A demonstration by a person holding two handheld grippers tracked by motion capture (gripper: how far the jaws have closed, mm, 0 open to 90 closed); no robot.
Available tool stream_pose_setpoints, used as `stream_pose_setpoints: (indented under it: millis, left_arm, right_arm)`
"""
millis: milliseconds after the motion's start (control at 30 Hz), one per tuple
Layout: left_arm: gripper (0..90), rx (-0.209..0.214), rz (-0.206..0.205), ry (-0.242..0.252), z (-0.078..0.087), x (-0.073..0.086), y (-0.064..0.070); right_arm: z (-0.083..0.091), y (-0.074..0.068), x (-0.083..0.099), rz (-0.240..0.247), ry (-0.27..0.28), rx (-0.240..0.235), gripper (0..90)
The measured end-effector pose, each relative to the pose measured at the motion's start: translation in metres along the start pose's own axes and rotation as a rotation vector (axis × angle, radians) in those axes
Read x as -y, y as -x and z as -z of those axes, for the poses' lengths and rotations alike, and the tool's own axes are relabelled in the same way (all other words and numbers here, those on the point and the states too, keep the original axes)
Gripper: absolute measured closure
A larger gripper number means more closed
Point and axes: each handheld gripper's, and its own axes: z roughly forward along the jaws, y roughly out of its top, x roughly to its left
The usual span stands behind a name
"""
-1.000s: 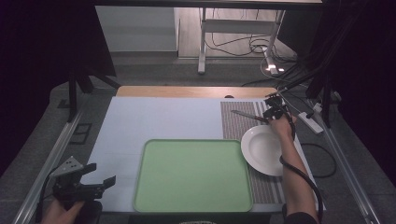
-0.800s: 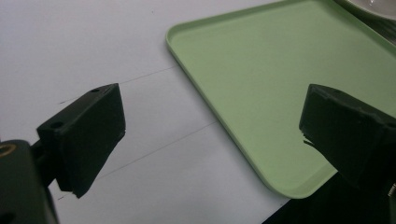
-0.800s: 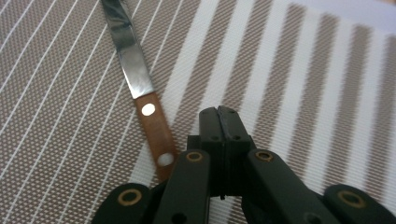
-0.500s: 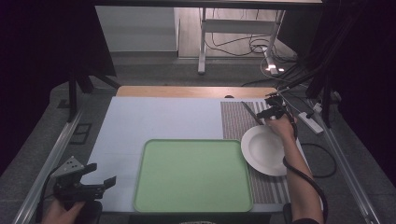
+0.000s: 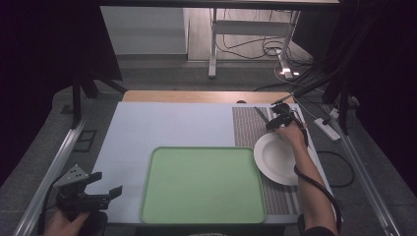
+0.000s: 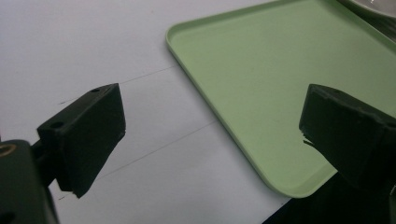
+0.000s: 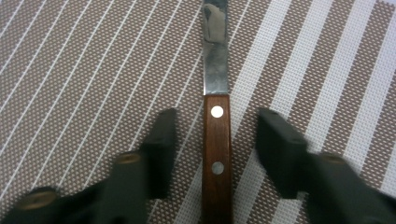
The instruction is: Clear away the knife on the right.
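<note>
The right tool is down over the knife, its jaws parted on either side of the wooden handle without touching it, set up, I'd judge, to close across the handle's width. The knife lies flat on the striped placemat at the far right of the table, just beyond the white plate. The green tray sits bare in the middle, probably where things are headed. The left tool waits spread wide at the table's near left corner, holding nothing. No brand or writing can be read anywhere.
</note>
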Motion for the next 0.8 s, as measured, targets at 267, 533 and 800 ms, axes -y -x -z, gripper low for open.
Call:
stream_pose_setpoints:
  millis: [267, 533, 800]
  left_arm:
    - [6.9, -0.003, -0.004, 0.0, 0.0, 0.0, 0.001]
    - [7.0, -0.004, -0.008, -0.001, 0.0, 0.0, 0.001]
    - [7.0, -0.005, -0.012, -0.001, 0.0, 0.0, 0.001]
  right_arm:
    - [0.001, -0.001, -0.001, -0.006, -0.006, -0.008, 77.4]
    - [-0.001, -0.012, -0.006, -0.001, 0.05, -0.034, 77.5]
    - [-0.003, -0.04, -0.018, 0.042, 0.081, -0.086, 77.5]
